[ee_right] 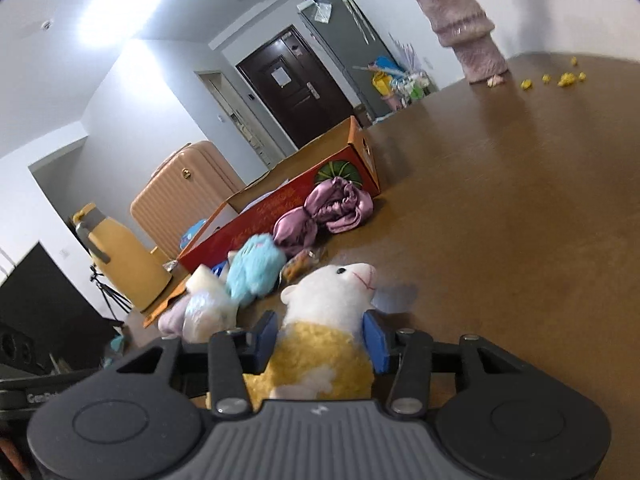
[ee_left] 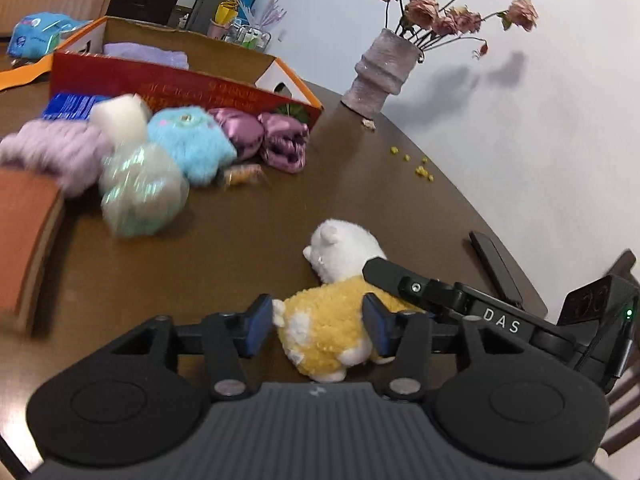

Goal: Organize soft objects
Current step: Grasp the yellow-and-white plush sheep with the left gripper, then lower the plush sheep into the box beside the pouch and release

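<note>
A yellow-and-white plush sheep (ee_left: 332, 320) is seen low in the centre of both views, lying on the brown desk (ee_left: 400, 200). In the left wrist view it sits between the blue pads of the left gripper (ee_left: 318, 326), which is about half open; the right pad presses into the yellow fleece and the left pad touches the rump, so the toy is gripped from both sides. The right gripper (ee_right: 326, 342) is likewise half closed around the sheep (ee_right: 332, 320) in its own view, its pads pressed on the body just below the white head. In the left wrist view one black finger of the right gripper (ee_left: 384, 270) reaches in from the lower right and lies over the toy's shoulder. To the upper left of the sheep a cluster of other soft things is spread: a blurred pale green and white toy (ee_left: 140, 192), a fluffy blue toy (ee_left: 192, 144), a lilac fuzzy cloth (ee_left: 52, 152) and two shiny purple cloth bundles (ee_left: 264, 140). Just behind them stands an open red and orange cardboard box (ee_left: 180, 80), with a lilac towel (ee_left: 148, 54) visible inside it. A small orange wrapped item (ee_left: 244, 174) lies beside the blue toy. At the upper right a fuzzy pink vase (ee_left: 380, 76) of dried roses stands near the desk edge, with yellow crumbs (ee_left: 420, 168) scattered below it. The stretch of desk between the sheep and the box is open.
</note>
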Action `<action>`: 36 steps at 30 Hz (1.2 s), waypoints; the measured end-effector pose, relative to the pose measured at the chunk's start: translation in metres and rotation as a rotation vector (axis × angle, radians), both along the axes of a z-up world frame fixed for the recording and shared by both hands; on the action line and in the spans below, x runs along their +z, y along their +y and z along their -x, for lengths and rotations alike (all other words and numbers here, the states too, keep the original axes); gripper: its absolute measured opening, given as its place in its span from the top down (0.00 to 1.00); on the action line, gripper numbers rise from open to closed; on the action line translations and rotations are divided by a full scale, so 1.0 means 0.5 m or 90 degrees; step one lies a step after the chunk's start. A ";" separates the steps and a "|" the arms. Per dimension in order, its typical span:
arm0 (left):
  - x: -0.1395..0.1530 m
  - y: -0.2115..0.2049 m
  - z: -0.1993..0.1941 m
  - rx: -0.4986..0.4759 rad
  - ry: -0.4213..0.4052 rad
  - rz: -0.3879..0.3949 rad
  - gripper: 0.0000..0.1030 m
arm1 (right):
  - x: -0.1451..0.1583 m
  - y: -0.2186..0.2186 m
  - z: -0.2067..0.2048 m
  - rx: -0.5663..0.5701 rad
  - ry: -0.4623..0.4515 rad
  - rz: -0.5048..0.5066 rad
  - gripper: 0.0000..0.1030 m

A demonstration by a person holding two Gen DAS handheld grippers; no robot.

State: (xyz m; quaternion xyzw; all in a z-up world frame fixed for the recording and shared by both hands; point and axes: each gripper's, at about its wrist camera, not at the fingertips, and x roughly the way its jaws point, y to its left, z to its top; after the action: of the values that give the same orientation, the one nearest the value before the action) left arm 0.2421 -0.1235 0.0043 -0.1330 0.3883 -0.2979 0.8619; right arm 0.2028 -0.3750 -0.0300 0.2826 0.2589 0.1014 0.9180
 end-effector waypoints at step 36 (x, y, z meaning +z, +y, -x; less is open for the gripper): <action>0.122 0.007 -0.540 0.098 -0.039 0.067 0.50 | 0.139 0.061 -0.552 0.007 -0.029 0.159 0.89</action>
State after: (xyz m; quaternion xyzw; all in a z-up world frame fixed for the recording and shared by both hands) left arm 0.5121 -0.1198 0.0653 -0.1985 0.3340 -0.2549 0.8855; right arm 0.4786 -0.3446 0.0394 0.1621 0.2501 0.0797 0.9512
